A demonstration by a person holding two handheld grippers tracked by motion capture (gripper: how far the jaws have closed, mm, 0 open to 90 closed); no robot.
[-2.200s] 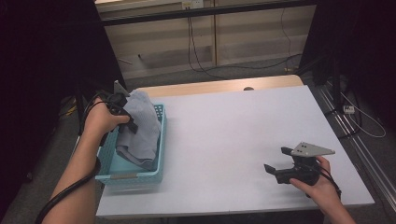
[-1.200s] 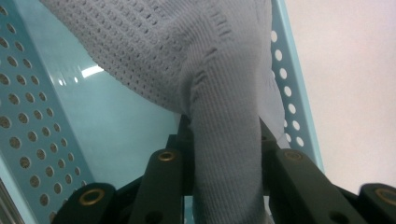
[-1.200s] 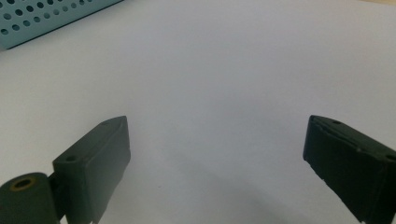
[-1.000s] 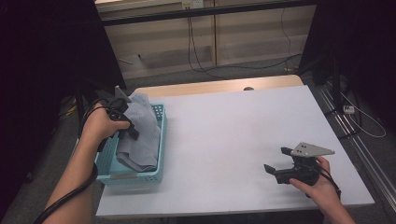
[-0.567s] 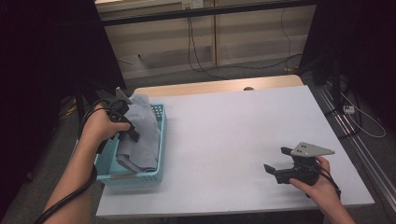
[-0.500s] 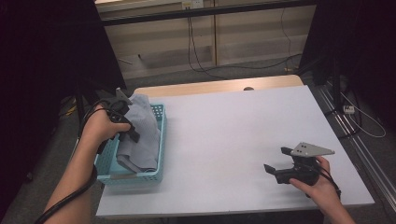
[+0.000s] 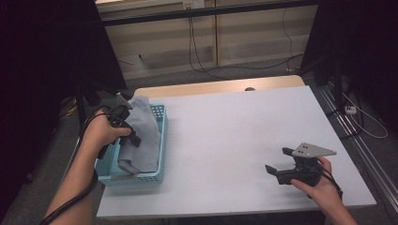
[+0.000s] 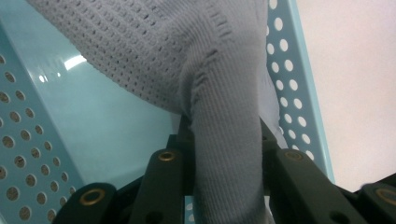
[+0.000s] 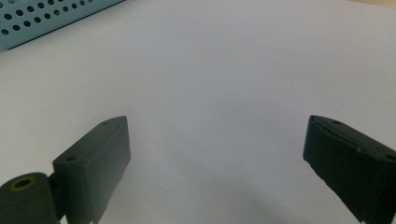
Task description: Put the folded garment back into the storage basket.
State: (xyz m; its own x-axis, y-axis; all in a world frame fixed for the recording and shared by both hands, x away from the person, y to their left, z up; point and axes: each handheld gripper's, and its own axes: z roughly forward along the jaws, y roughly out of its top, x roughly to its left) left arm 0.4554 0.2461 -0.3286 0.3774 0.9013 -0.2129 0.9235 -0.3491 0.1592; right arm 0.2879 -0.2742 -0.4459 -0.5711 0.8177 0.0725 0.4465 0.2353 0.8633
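While my left hand-held gripper [image 7: 126, 123] clamps a fold of the grey knitted cloth [image 7: 141, 136], the cloth hangs partly raised above the teal perforated basket [image 7: 159, 154] at the left edge of the desk [image 7: 234, 136] — its lower end lies inside the basket. In the left gripper view the jaws press on a thick bunch of the knit [image 8: 229, 140], with the basket floor beneath. My right hand-held gripper [image 7: 281, 164] rests on the desk near the front right corner, jaws spread wide, nothing between them. Step in hand, as I judge it: extraction of the cloth from the basket. The next move calls for a lift high enough that the trailing hem clears the basket rim, then a carry toward the open desk surface — a snag could tip the light basket.
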